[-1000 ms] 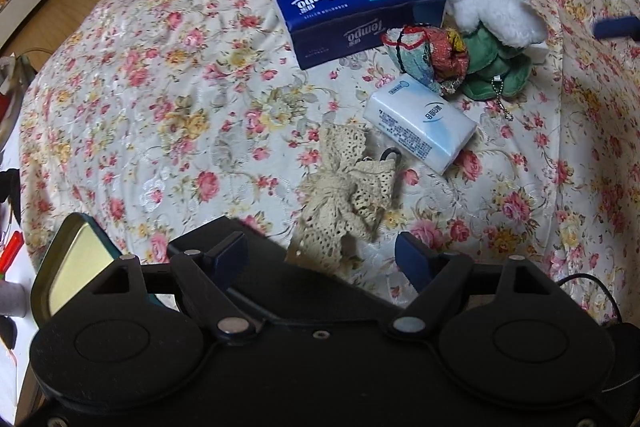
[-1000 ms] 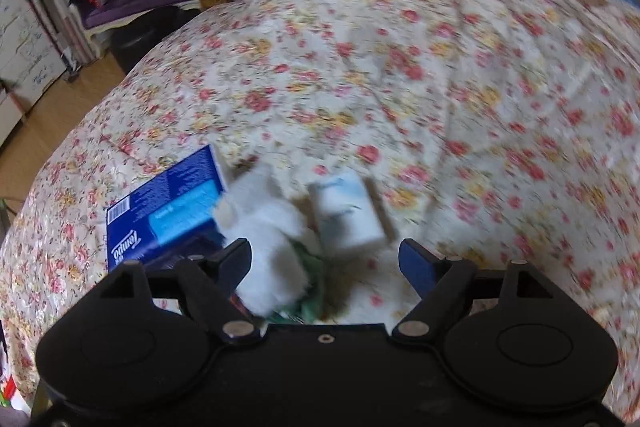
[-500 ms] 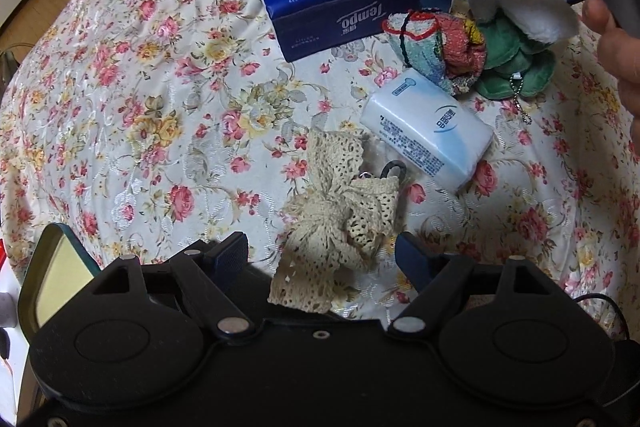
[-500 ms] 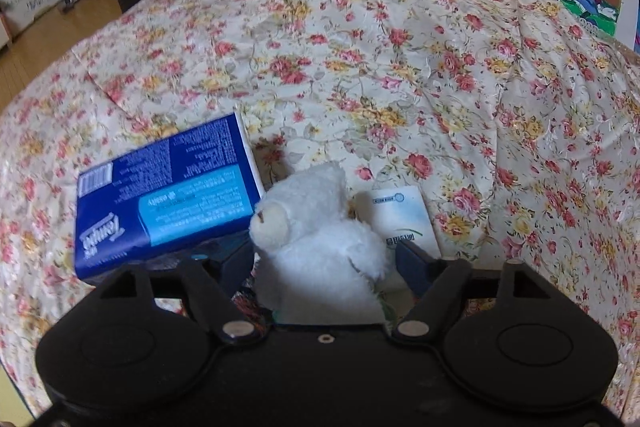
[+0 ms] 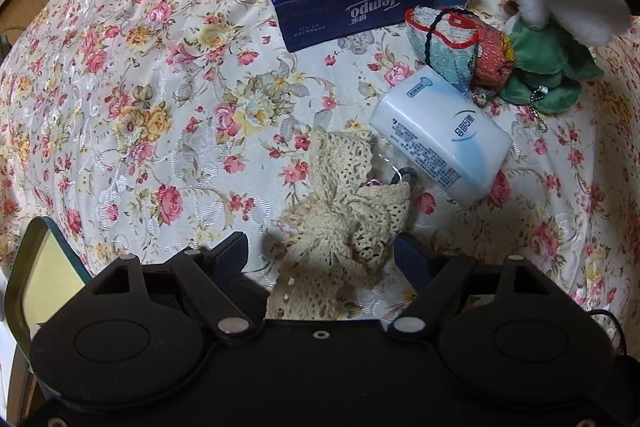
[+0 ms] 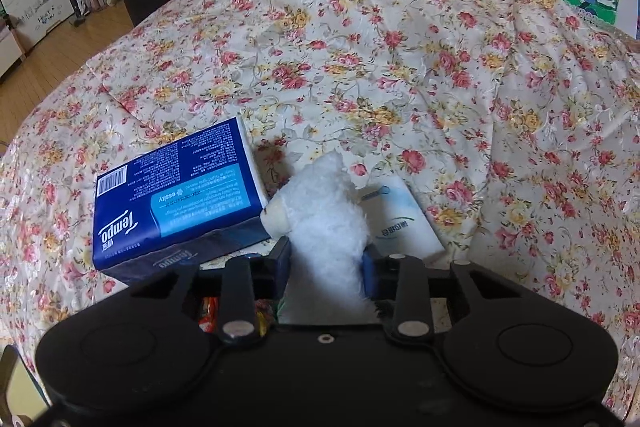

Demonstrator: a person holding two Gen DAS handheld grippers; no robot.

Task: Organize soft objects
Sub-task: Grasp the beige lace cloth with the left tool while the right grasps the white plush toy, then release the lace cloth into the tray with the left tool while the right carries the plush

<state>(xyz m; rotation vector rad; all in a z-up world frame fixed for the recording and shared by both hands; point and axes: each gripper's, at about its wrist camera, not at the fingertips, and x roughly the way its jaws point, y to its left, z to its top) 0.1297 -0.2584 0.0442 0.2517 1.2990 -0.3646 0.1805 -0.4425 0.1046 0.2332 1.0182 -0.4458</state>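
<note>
Floral bedspread (image 5: 132,75) carries everything. From left: my left hand-held gripper (image 5: 320,255) hangs open over the crochet lace bow (image 5: 340,223); my right hand-held gripper (image 6: 326,263) is closing, pads squeezing the white plush toy (image 6: 324,223) beside the Tempo tissue pack (image 6: 176,203). Next I'd lift it gently clear.

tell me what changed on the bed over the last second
The right tongs came down around the white plush toy and are closing on it. The left tongs sank toward the lace bow, open. The tissue packs and knitted pouch stayed put.
</note>
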